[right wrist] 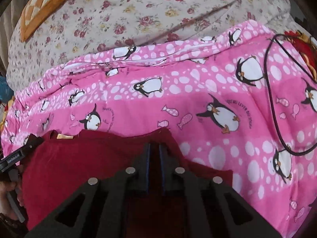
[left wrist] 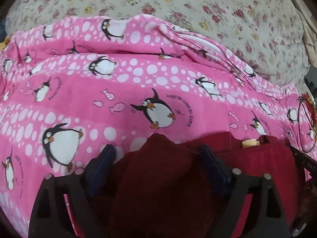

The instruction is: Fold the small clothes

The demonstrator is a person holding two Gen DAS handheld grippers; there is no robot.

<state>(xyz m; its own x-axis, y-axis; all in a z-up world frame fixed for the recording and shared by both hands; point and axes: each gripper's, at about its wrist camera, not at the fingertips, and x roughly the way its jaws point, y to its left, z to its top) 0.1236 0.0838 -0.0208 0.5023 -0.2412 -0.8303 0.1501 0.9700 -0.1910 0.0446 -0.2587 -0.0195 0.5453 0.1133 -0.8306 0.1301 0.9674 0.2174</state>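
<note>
A dark red garment (left wrist: pixel 263 158) lies on a pink penguin-print blanket (left wrist: pixel 118 91); a cream label (left wrist: pixel 250 143) shows at its far edge. My left gripper (left wrist: pixel 156 150) is open, its jaws wide apart, with a bunched fold of the red cloth (left wrist: pixel 158 178) lying between the fingers. In the right wrist view the same garment (right wrist: pixel 79 164) spreads left of my right gripper (right wrist: pixel 155 148), whose jaws are nearly together, shut on the garment's upper right corner. The left gripper's body (right wrist: pixel 15 156) shows at the left edge there.
The pink blanket (right wrist: pixel 198 91) covers a floral bedsheet (right wrist: pixel 138 10). A black cable (right wrist: pixel 271 91) loops on the blanket at right, beside a red printed cloth (right wrist: pixel 303 47). An orange checked cushion (right wrist: pixel 43 2) lies at the far left.
</note>
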